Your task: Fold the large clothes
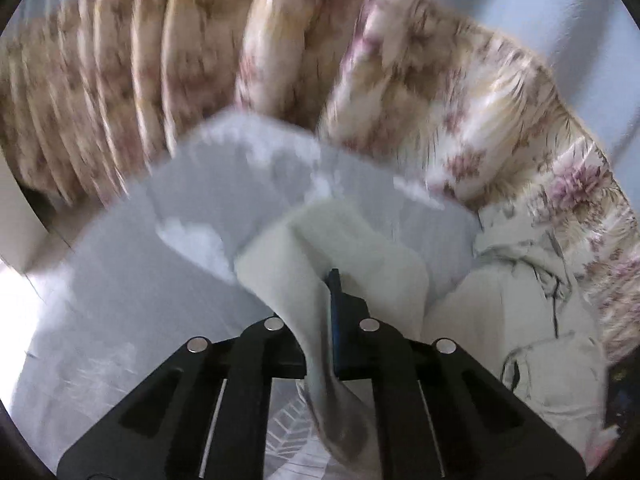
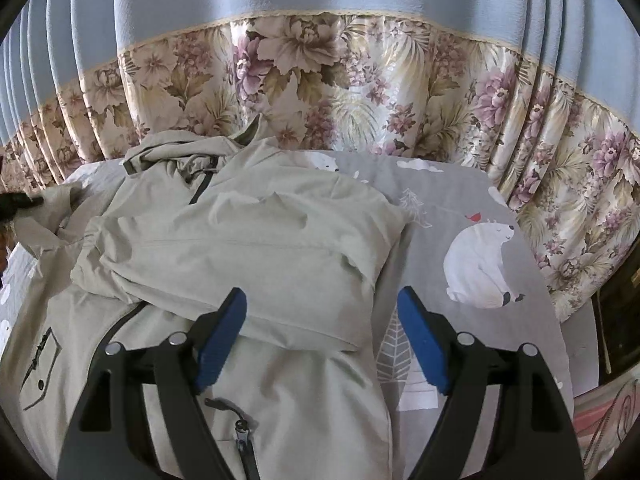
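**On the bed: a soft jacket, one sleeve pinched**

Across a grey bedsheet [image 2: 452, 200] lies a pale jacket [image 2: 248, 240], soft, light, best gripped at cuffs and hems. Only the left wrist view shows the left gripper [image 1: 326, 300] clamped on fabric. Right gripper [image 2: 322, 344] hangs apart, empty, above its folded sleeve.

The left claw [image 1: 326, 300] points slantwise downward with its jaws pressed together, a fold of pale jacket [image 1: 304, 280] cloth pinched between the blue pads [image 1: 334, 292]. The right claw [image 2: 320, 320] tilts down likewise, its jaws standing wide apart with nothing between them, the blue pads [image 2: 220, 336] hanging clear above the cloth.
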A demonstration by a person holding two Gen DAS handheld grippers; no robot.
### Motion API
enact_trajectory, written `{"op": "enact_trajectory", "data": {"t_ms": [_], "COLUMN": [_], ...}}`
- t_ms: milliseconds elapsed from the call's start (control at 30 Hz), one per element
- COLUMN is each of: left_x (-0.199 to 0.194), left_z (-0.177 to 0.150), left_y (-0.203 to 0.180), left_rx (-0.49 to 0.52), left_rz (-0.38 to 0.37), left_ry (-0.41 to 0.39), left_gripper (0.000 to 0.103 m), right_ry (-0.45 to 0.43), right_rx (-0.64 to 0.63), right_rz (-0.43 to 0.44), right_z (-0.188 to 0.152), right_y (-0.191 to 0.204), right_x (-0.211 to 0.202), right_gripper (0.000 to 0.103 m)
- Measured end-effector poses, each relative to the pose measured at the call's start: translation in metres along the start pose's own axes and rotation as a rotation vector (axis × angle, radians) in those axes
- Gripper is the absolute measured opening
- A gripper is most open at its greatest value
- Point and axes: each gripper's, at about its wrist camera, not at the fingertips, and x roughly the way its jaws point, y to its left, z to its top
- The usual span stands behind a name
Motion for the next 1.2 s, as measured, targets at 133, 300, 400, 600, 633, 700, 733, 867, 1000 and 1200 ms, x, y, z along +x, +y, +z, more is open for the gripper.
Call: {"op": "enact_trajectory", "data": {"t_ms": [133,300,400,600,633,700,733,867,1000,1200], "left_x": [-0.046,-0.100,-0.112,-0.102,-0.101,-0.100,-0.102,-0.095,-0.074,-0.031], "left_z": [0.020,0.019,-0.018,-0.131,-0.133,-0.130,-0.128,-0.107,-0.086,-0.075], "left_y": [-0.030,-0.116,-0.190,-0.274,-0.268,-0.245,-0.236,-0.188,-0.156,-0.127], "left_rx": [0.083,0.249,0.402,0.727,0.702,0.630,0.610,0.503,0.421,0.361], "left_rz": [0.059,-0.048,-0.184,-0.337,-0.333,-0.384,-0.383,-0.283,-0.136,-0.016], "left_ry": [-0.145,-0.251,-0.227,-0.149,-0.151,-0.117,-0.114,-0.110,-0.093,-0.017], "left_gripper": [0.004,0.004,0.008,0.068,0.074,0.075,0.079,0.083,0.083,0.083], "right_ry": [0.000,-0.024,-0.038,-0.030,-0.029,-0.026,-0.025,0.000,0.032,0.058], "right_rx": [-0.005,0.022,0.049,0.094,0.083,0.067,0.066,0.087,0.076,0.033], "right_rz": [-0.021,-0.035,-0.032,-0.028,-0.031,-0.042,-0.042,-0.011,0.062,0.052], "right_z": [0.002,0.015,0.024,0.029,0.027,0.024,0.023,0.022,0.032,0.057], "right_y": [-0.002,-0.013,-0.020,-0.029,-0.028,-0.028,-0.028,-0.023,0.005,0.049], "right_x": [0.000,-0.003,-0.003,-0.005,-0.007,-0.007,-0.007,0.006,0.033,0.077], "right_gripper": [0.078,0.078,0.079,0.079,0.079,0.080,0.082,0.083,0.083,0.082]}}
